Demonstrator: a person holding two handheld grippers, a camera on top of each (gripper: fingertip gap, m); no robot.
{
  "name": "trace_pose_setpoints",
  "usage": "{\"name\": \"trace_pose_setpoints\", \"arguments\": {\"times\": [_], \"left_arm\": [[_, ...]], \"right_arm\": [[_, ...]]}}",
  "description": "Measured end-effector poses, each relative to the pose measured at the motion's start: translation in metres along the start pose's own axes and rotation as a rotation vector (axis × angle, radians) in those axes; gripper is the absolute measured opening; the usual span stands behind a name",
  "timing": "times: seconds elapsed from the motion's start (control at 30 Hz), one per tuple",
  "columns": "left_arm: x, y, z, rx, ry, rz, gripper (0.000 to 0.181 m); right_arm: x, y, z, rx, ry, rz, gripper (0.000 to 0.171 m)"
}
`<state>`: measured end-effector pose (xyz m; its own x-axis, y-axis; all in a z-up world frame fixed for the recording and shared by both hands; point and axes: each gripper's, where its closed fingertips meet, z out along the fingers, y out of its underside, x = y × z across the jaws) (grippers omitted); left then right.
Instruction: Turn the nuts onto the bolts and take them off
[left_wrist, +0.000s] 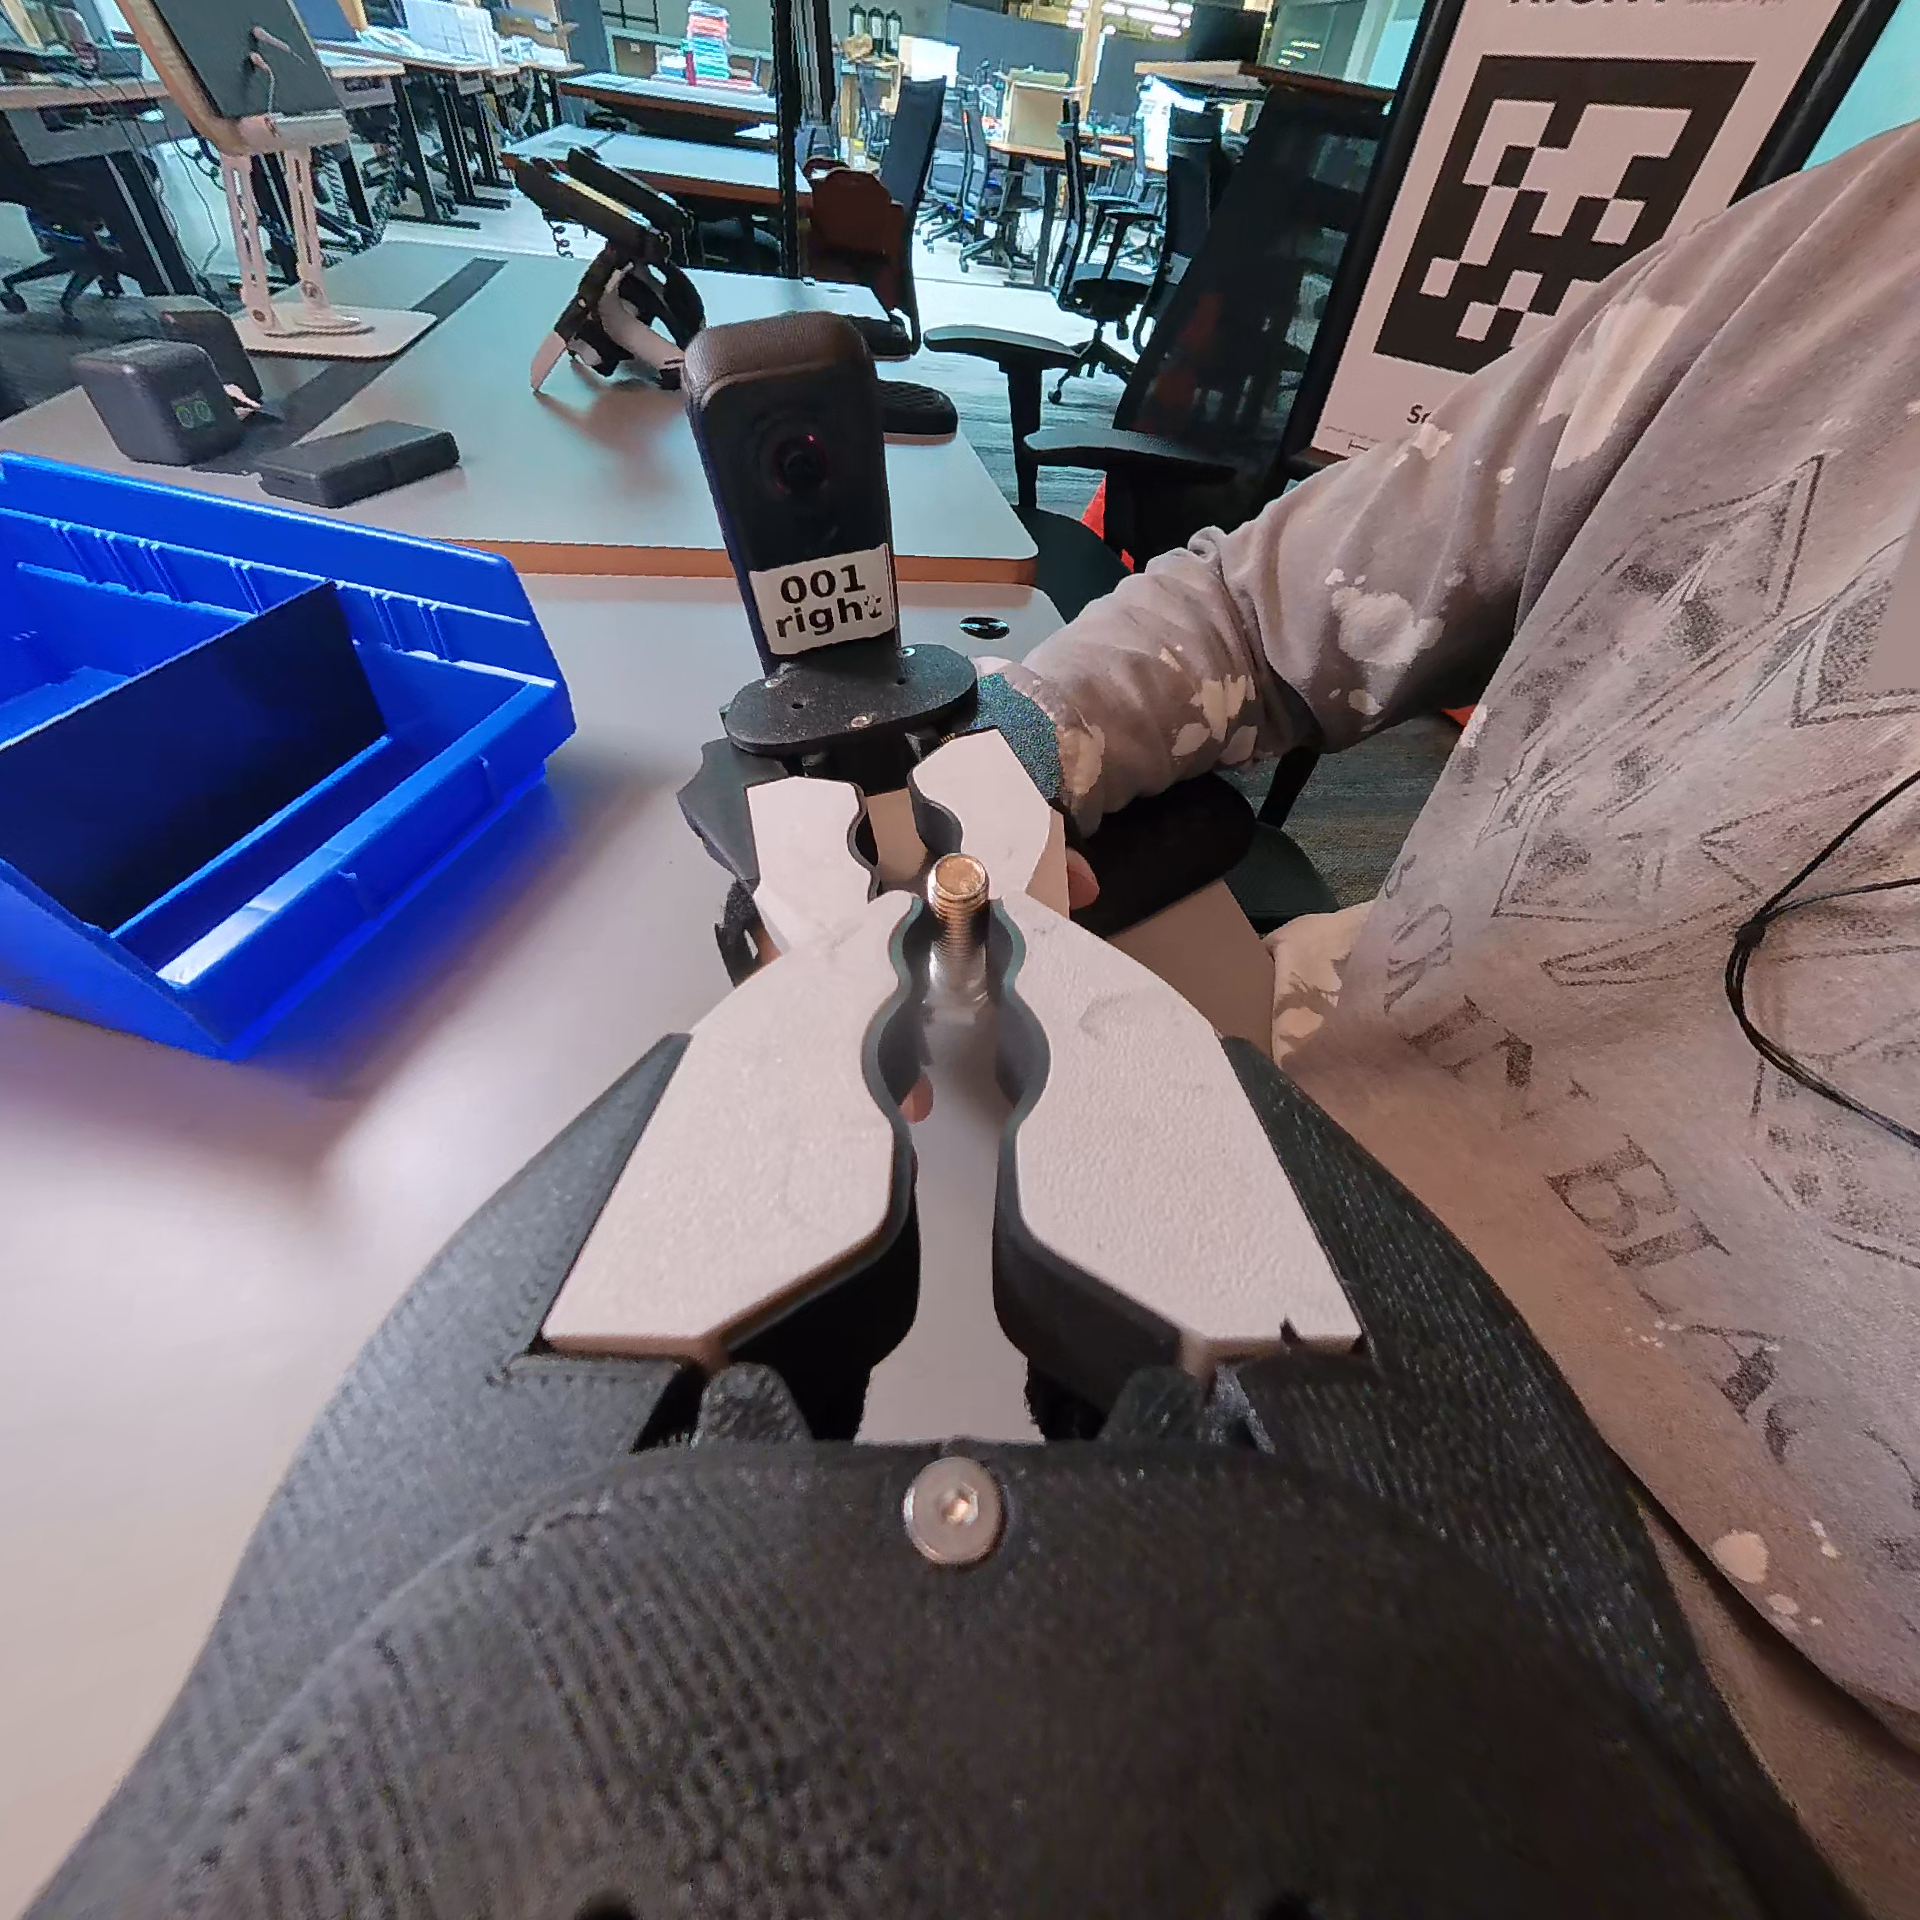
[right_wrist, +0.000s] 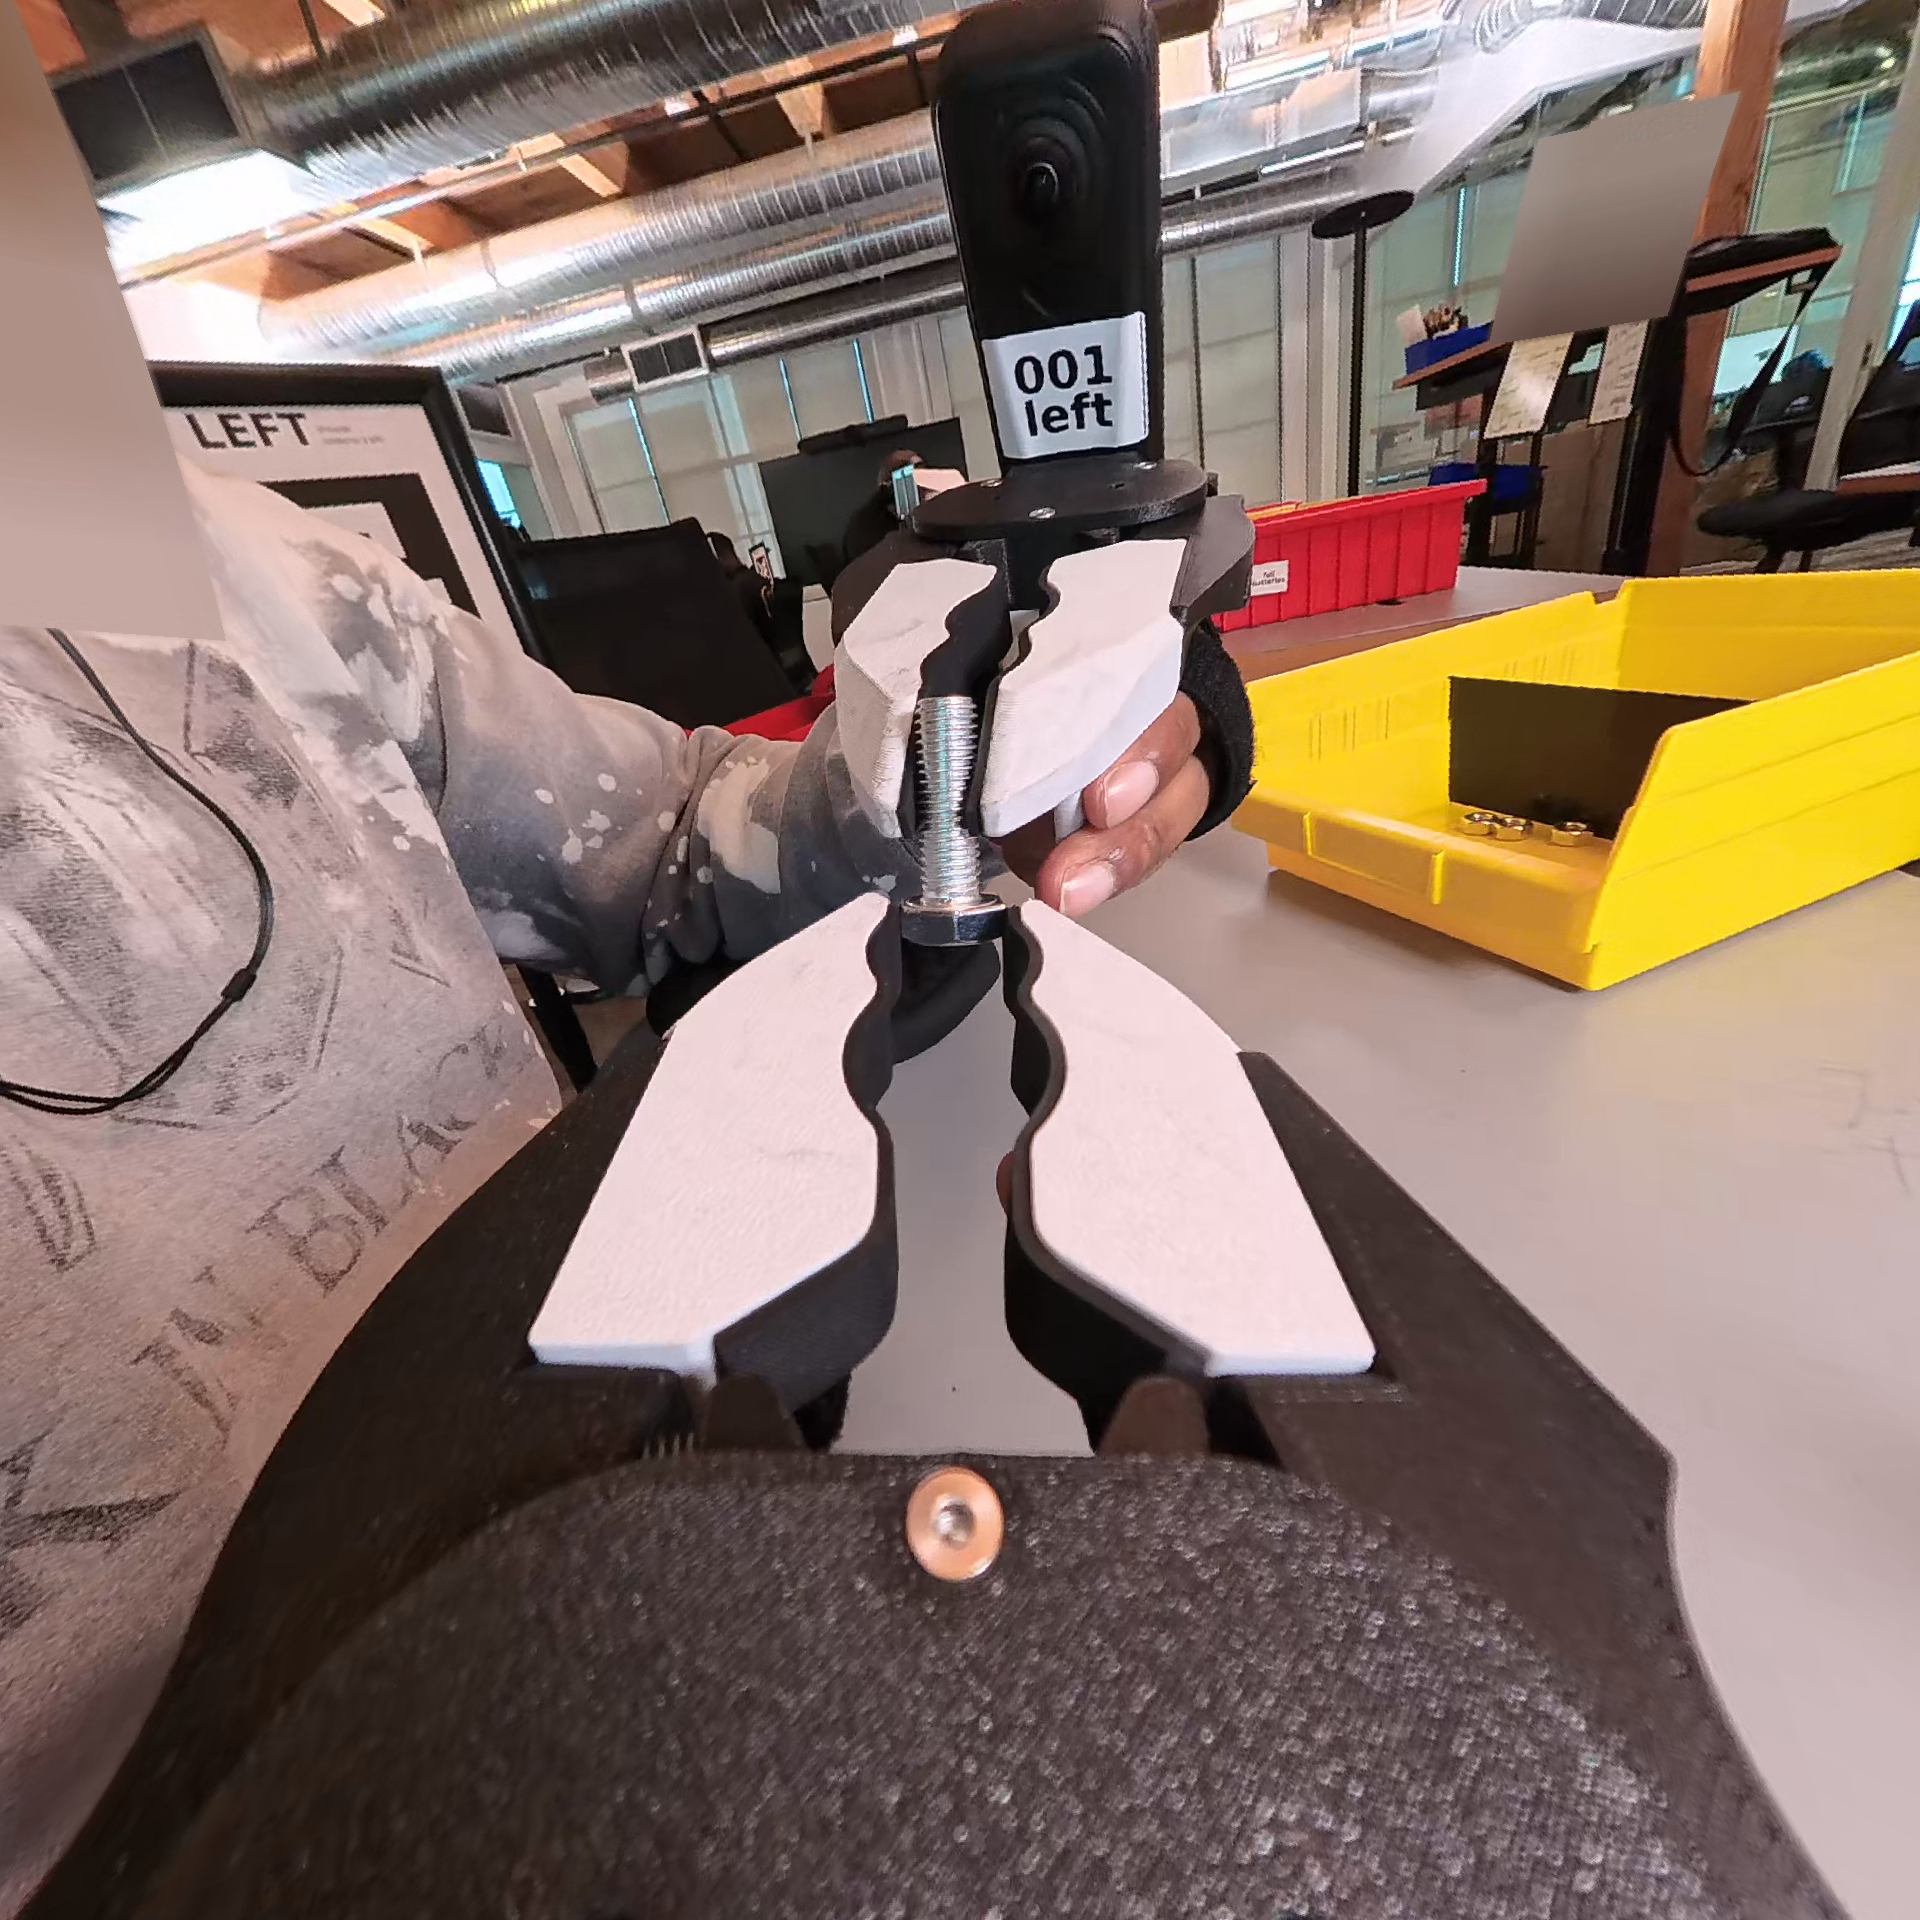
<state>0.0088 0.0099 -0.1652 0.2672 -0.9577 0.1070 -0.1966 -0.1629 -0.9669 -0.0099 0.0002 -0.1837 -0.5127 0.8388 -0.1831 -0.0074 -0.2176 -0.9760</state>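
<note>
My left gripper (left_wrist: 954, 925) is shut on a silver bolt (left_wrist: 956, 940), whose threaded end sticks out past the tips. In the right wrist view the left gripper (right_wrist: 940, 821) faces me and holds the bolt (right_wrist: 948, 800) pointing down. A hex nut (right_wrist: 952, 921) sits on the bolt's free end. My right gripper (right_wrist: 951, 909) is shut on the nut, pads against its sides. In the left wrist view the right gripper's fingers (left_wrist: 805, 862) stand just behind the bolt's end, and the nut is hard to make out there.
A blue bin (left_wrist: 260, 748) sits on the grey table (left_wrist: 312, 1195) to the left. A yellow bin (right_wrist: 1558, 894) with a few loose nuts (right_wrist: 1517, 828) is at the right, with a red bin (right_wrist: 1351, 561) behind it. The person's grey sleeve (left_wrist: 1299, 644) and torso are close by. Left and right tips are no more than a few centimetres apart.
</note>
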Motion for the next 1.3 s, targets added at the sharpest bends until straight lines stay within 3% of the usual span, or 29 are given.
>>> {"name": "trace_pose_setpoints", "arguments": {"times": [0.3, 0.43, 0.57, 0.73, 0.8, 0.93, 1.13, 1.3], "left_arm": [[-0.003, -0.005, 0.0, 0.029, -0.011, -0.028, 0.01], [-0.009, -0.019, -0.015, 0.065, -0.057, -0.021, 0.029], [-0.042, -0.04, -0.068, 0.102, -0.291, -0.002, 0.033], [-0.106, -0.048, -0.18, 0.137, -0.707, -0.097, 0.028], [-0.136, -0.024, -0.223, 0.027, -0.863, -0.183, 0.028], [-0.187, 0.067, -0.289, -0.296, -1.169, -0.511, 0.028], [-0.216, 0.167, -0.302, -0.529, -1.325, -0.782, 0.039], [-0.228, 0.194, -0.311, -0.656, -1.42, -0.869, 0.045]], "right_arm": [[0.001, -0.005, -0.001, 0.036, 0.008, 0.013, 0.018], [0.003, -0.012, -0.003, 0.081, 0.011, 0.043, 0.018], [0.011, -0.025, -0.014, 0.135, 0.056, 0.037, 0.018], [0.027, -0.046, -0.036, 0.212, 0.162, 0.003, 0.018], [0.032, -0.049, -0.043, 0.223, 0.194, 0.001, 0.018], [0.035, -0.047, -0.045, 0.215, 0.207, 0.001, 0.018], [0.032, -0.035, -0.037, 0.171, 0.18, 0.017, 0.018], [0.03, -0.033, -0.038, 0.162, 0.164, 0.027, 0.018]]}}
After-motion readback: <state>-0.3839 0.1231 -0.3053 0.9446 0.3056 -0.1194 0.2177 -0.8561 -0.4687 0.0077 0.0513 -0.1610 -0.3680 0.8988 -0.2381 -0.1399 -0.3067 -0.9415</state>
